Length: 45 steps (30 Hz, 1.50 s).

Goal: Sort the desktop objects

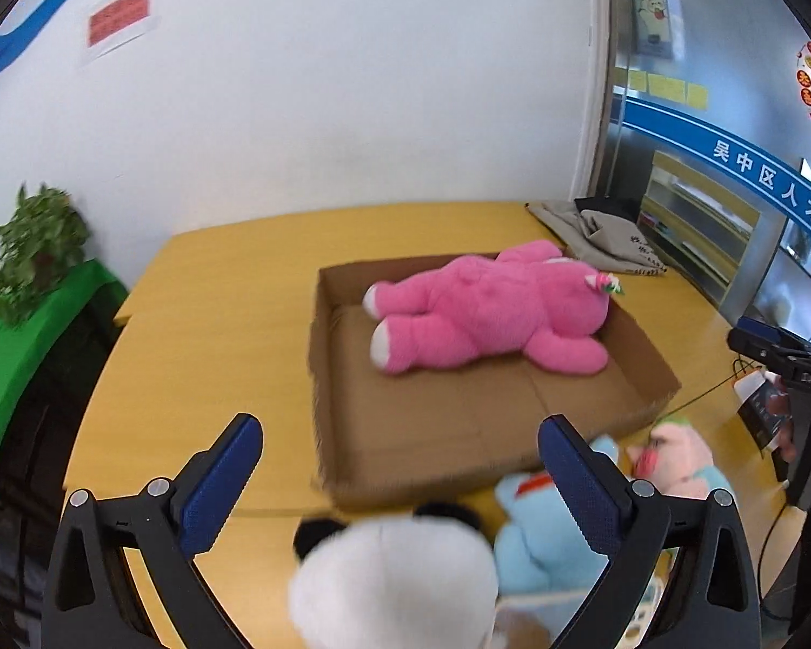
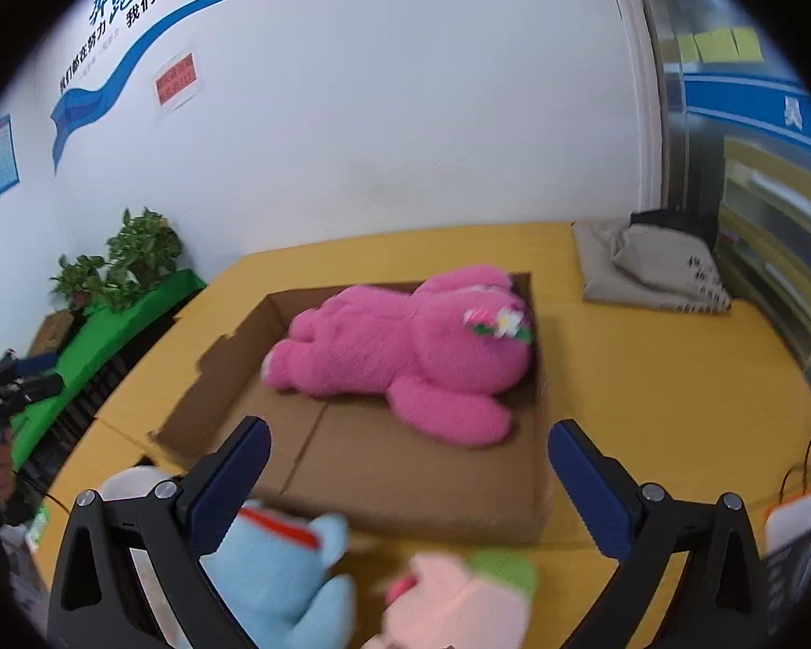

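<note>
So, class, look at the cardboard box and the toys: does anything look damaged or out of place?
The cardboard box has a torn, jagged left wall. The pink plush sprawls inside, one ear over the far rim.

office or public service centre: white wall (image 2: 378,135) with blue swoosh and chinese slogan lettering (image 2: 130,5), red notice (image 1: 120,19), glass partition with blue chinese banner (image 1: 751,173) and yellow sticky notes (image 1: 667,87), potted plants (image 2: 124,265), yellow desk (image 2: 649,378).
</note>
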Motion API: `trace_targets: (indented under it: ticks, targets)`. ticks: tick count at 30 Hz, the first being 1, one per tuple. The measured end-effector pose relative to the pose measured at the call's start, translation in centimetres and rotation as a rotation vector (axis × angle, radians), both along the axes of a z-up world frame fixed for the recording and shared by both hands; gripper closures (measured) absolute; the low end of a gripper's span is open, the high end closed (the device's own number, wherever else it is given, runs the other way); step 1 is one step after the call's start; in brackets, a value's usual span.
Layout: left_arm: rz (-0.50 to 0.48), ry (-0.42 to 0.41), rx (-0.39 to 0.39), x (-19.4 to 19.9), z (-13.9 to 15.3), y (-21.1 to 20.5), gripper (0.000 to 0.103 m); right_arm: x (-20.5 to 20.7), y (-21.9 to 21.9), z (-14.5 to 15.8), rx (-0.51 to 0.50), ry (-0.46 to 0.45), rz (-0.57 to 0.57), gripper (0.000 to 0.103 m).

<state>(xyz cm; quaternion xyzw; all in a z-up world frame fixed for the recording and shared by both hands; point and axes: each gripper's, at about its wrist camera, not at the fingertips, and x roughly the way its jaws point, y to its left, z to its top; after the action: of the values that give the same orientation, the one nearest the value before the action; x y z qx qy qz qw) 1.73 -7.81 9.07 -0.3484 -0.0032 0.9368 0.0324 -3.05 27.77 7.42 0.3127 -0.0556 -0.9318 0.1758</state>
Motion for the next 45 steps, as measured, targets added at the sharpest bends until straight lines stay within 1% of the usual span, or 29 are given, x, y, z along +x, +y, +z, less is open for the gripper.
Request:
trace_targets:
  ticks: [2,6,8,10,12,14,18,24,31,45]
  targets:
    - [0.007,-0.011,0.020,2.2,-0.8,0.3,0.000,2.6,-0.9,-0.4,-0.013,0.000,0.010,0.000]
    - [-0.017,-0.026,0.079,5.2,-2.6,1.6,0.000,6.7,-2.8,-1.6,-0.007,-0.020,0.017,0.000]
    - [-0.025,-0.024,0.082,6.2,-3.4,2.6,0.000,8.3,-3.6,-2.3,-0.004,-0.040,0.020,0.000]
    - [-0.033,-0.027,0.076,7.1,-4.1,3.7,0.000,9.8,-4.6,-2.6,0.035,-0.035,0.014,0.000]
    - [-0.040,-0.034,0.064,7.9,-4.8,4.9,0.000,10.9,-5.3,-2.6,0.085,-0.022,-0.025,0.000]
    - [-0.045,-0.046,0.069,8.6,-5.2,5.7,0.000,11.7,-5.8,-2.6,0.122,-0.012,-0.065,0.000]
    - [-0.076,-0.057,0.108,9.3,-5.6,6.7,0.000,12.6,-6.6,-2.7,0.162,-0.011,-0.089,0.000]
    - [-0.060,-0.064,0.148,9.6,-5.8,6.8,0.000,12.5,-7.2,-3.4,0.212,-0.027,-0.093,0.000]
    - [-0.038,-0.064,0.131,9.3,-6.2,6.9,0.000,12.3,-7.4,-3.8,0.236,-0.030,-0.099,0.000]
    - [-0.053,-0.026,0.123,8.8,-5.4,6.8,0.000,12.0,-7.5,-3.5,0.249,-0.017,-0.119,0.000]
